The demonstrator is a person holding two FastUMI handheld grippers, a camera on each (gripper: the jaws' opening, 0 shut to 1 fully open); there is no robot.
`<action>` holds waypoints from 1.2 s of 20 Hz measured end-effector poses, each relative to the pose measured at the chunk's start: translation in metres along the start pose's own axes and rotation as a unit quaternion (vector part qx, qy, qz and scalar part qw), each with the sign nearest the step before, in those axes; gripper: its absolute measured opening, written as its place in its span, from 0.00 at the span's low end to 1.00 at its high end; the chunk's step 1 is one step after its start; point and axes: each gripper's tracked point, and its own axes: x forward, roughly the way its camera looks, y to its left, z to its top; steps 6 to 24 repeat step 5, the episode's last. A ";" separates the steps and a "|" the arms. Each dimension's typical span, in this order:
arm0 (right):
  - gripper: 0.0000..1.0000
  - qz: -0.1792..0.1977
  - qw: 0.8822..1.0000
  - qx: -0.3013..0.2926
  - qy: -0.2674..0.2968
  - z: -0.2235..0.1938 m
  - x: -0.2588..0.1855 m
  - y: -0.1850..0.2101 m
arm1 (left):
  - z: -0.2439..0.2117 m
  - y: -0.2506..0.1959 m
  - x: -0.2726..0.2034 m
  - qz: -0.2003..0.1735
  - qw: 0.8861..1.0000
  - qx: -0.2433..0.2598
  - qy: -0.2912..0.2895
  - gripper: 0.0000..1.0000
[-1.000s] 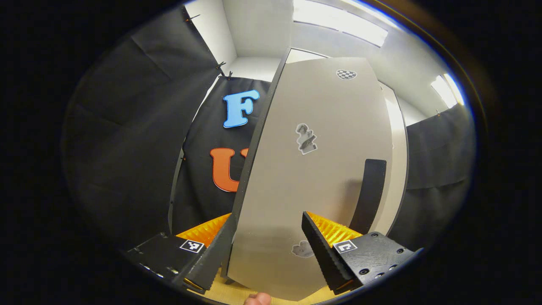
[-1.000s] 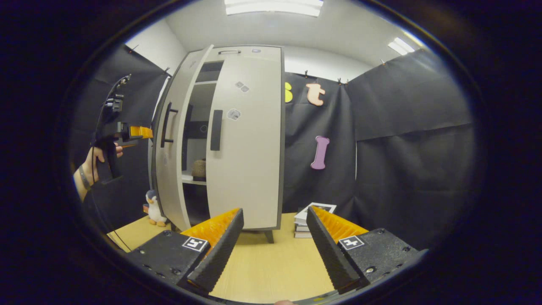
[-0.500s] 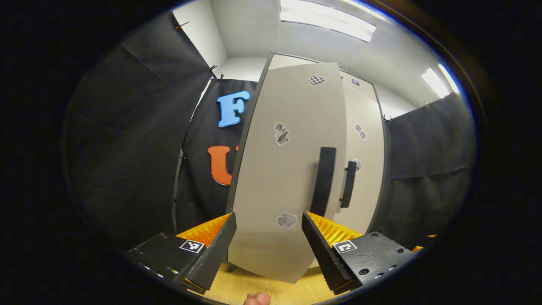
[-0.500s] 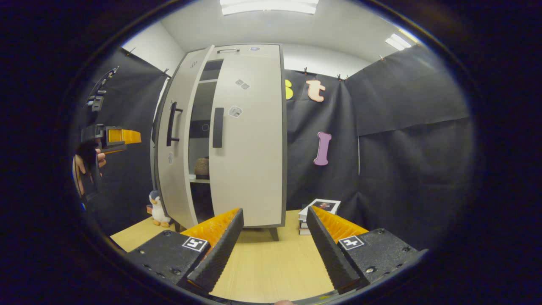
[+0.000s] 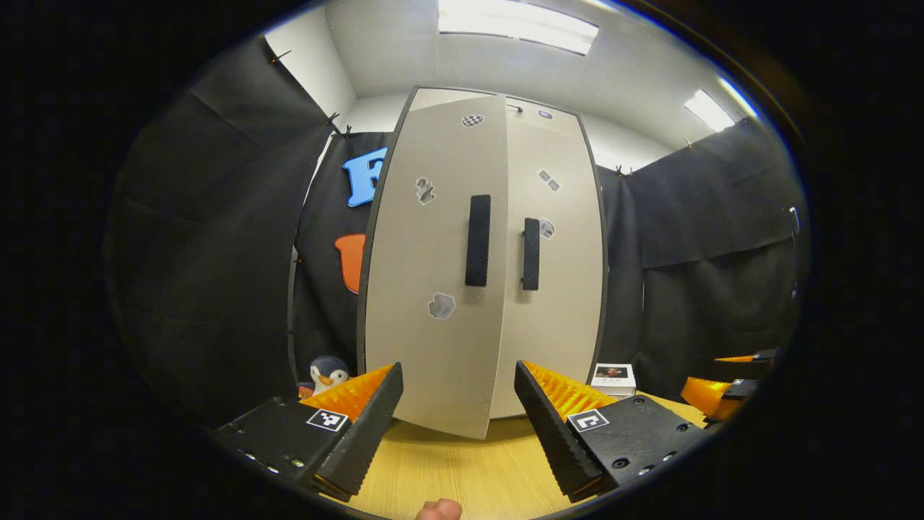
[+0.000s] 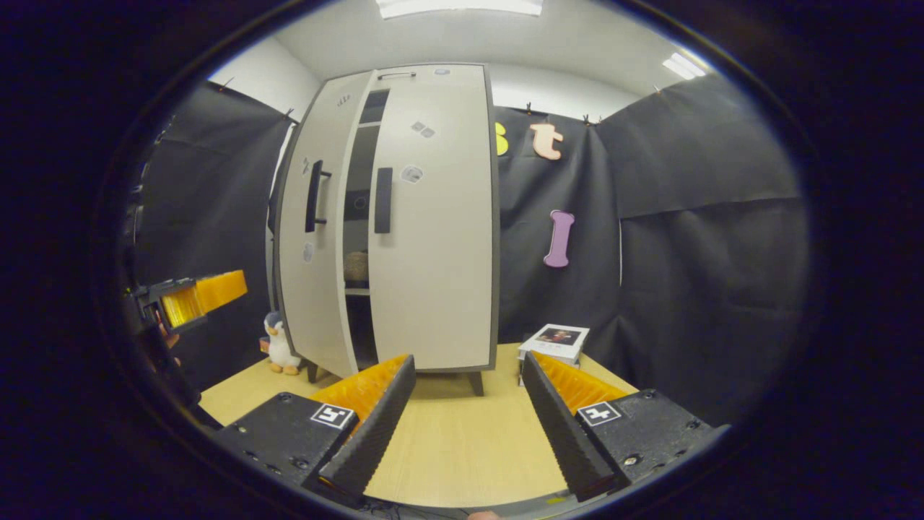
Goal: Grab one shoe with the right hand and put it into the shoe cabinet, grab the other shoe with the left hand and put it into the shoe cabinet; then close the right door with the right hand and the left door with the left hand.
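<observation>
The pale shoe cabinet (image 5: 552, 303) stands on the wooden table. Its left door (image 5: 433, 274), with a dark handle (image 5: 477, 240), is a little ajar; the right door (image 5: 556, 217) is closed. In the right gripper view the left door (image 6: 307, 289) leaves a narrow gap, and through it a shoe (image 6: 355, 266) sits on a shelf. My left gripper (image 5: 455, 412) is open, holds nothing and is well back from the left door. That left gripper (image 6: 209, 292) shows far left. My right gripper (image 6: 469, 412) is open and holds nothing, low over the table in front of the right door (image 6: 433, 253).
A toy penguin (image 5: 325, 373) stands by the cabinet's left foot. A small stack of books (image 6: 556, 341) lies right of the cabinet. The right gripper (image 5: 722, 390) shows low at the right edge. Wooden table (image 6: 462, 440) stretches before the cabinet; black cloth walls surround it.
The left door has swung from wide open to nearly closed. My left gripper has drawn back from it and dropped lower. The right gripper has barely shifted.
</observation>
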 end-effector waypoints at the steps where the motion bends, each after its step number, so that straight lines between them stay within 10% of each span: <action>1: 0.97 0.001 1.000 0.000 0.002 0.000 -0.001 0.001 | -0.006 -0.005 -0.005 0.000 1.000 0.002 0.005 0.95; 24: 0.98 -0.003 1.000 -0.004 -0.004 0.003 -0.003 -0.001 | -0.018 -0.016 -0.018 -0.005 1.000 -0.005 0.009 0.95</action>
